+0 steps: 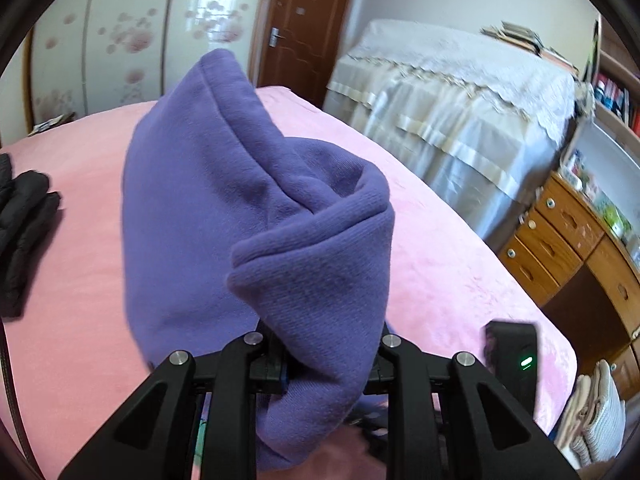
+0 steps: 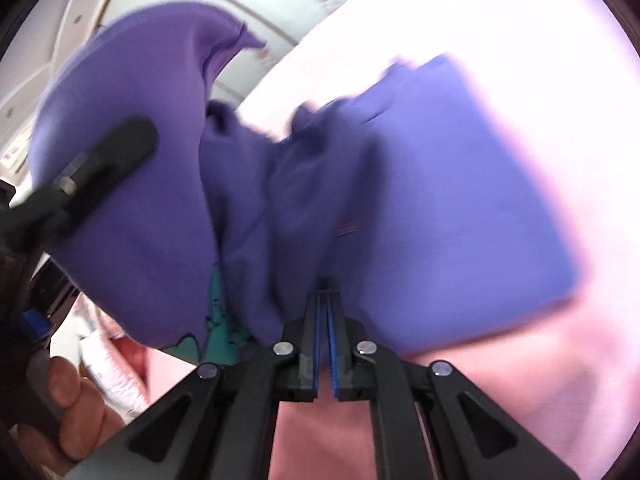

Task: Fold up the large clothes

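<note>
From the left wrist view, the left gripper (image 1: 324, 364) has its fingers clamped on a thick bunch of the purple garment (image 1: 224, 208), which rises in front of the camera in a heavy fold and drapes down over the pink bed cover (image 1: 440, 264). Part of the right gripper (image 1: 512, 352), black with a small green light, shows just to the right of the cloth. At the left edge of the bed lies a black garment (image 1: 24, 232). Beyond the bed stand a brown door (image 1: 304, 28), a piece of furniture under a white lace cover (image 1: 460, 112), and a wooden desk (image 1: 560, 248) with drawers.

From the right wrist view, which is blurred, the right gripper (image 2: 325, 304) has its blue-lined fingers pressed together on the edge of the purple garment (image 2: 440, 200); the cloth spreads out to the right over the pink bed cover (image 2: 540, 380) and lifts up to the left. There the left gripper (image 2: 100, 160) reaches in against the raised cloth. A patch of teal print (image 2: 220, 328) peeks from under the fold. A hand (image 2: 76, 396) shows at the lower left.
</note>
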`<state>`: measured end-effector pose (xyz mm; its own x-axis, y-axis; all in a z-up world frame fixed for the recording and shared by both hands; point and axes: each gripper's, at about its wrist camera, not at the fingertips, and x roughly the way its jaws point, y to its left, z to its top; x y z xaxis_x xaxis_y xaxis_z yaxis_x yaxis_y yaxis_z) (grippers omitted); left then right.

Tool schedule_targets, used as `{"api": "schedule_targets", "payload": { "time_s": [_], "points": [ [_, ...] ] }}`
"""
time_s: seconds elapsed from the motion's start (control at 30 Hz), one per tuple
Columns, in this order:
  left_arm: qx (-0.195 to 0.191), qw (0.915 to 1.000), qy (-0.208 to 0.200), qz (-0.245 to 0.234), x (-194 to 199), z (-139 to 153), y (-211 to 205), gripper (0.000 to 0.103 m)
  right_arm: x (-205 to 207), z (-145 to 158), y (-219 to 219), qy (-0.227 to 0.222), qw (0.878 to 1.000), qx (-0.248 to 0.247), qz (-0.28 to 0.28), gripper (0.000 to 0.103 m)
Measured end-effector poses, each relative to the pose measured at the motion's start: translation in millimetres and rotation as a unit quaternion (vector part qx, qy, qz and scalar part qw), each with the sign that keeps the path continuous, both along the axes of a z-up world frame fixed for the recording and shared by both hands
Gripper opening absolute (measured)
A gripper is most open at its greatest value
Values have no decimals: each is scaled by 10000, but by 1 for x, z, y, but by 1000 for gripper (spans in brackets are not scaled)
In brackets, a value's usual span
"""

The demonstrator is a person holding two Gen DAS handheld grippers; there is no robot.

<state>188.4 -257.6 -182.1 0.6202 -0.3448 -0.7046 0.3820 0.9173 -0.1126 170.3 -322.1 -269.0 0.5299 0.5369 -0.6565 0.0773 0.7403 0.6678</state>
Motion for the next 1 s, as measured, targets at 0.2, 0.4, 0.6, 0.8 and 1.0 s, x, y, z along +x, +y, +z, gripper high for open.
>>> {"api": "schedule_targets", "payload": {
  "time_s": [0.2,0.4,0.6,0.8,1.0],
  "points": [
    [895,9945,378,-398,2,-52,-59,20,-6,9,-62,184,9911,-1223,-493,6],
    [1857,9800,435,-566,-5,-102,-80,23,-6,21,-91,147,9881,-1400,-626,27],
    [1629,9823,319,-862,-17,-97,-81,57,-4,43,-97,-114,9945,-958,-399,39],
    [1430,9840,290,-1024,-27,-87,-74,75,13,55,-107,-164,9989,-366,-252,43],
    [959,9876,519,-1134,-29,-85,-53,75,25,57,-84,-133,9971,-454,604,43]
  ]
}}
